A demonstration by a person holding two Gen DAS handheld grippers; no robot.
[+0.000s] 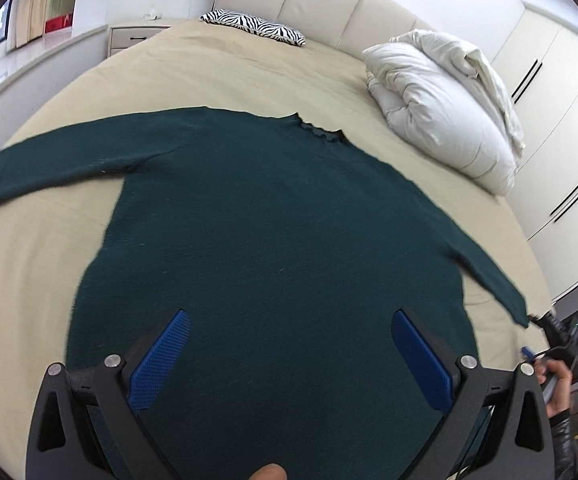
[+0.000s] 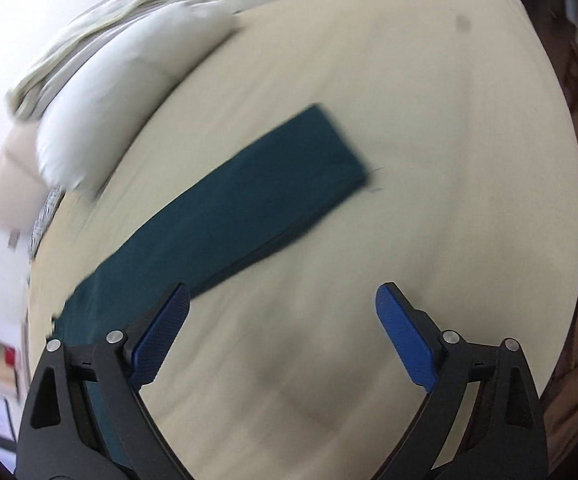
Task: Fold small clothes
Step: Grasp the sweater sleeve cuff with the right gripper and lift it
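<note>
One dark green sweater [image 1: 273, 216] spread flat on the bed [image 1: 217, 76], front or back up, cannot tell which. Frilled neckline [image 1: 323, 133] toward the headboard [image 1: 321, 0], both sleeves stretched out sideways. Left sleeve [image 1: 49, 164] reaching toward the picture's left edge, right sleeve [image 2: 265, 196] lying straight on the beige sheet, cuff end near the bed's edge. Body smooth, hem toward the camera.

Left gripper [image 1: 289, 360] poised over the lower body of the sweater, blue pads [image 1: 161, 360] wide apart, nothing pinched between them; contact with the knit not clear. Tip of a thumb [image 1: 269, 472] visible at the bottom edge of the left wrist view.

Right gripper [image 2: 283, 336] above bare sheet just beside the right sleeve, jaws spread wide, nothing between the pads [image 2: 405, 340]; left-side finger overlapping the sleeve's edge in the picture, touching or not cannot tell. Right wrist view blurred. Same gripper and the hand [image 1: 557, 388] holding it seen at the far right of the left wrist view, near the cuff.

Further out: folded white duvet [image 1: 445, 108] at the right side of the bed, zebra-print pillow [image 1: 253, 26] by the headboard, nightstand [image 1: 137, 36] beyond the bed's left corner, white wardrobe [image 1: 549, 92] along the right wall.
</note>
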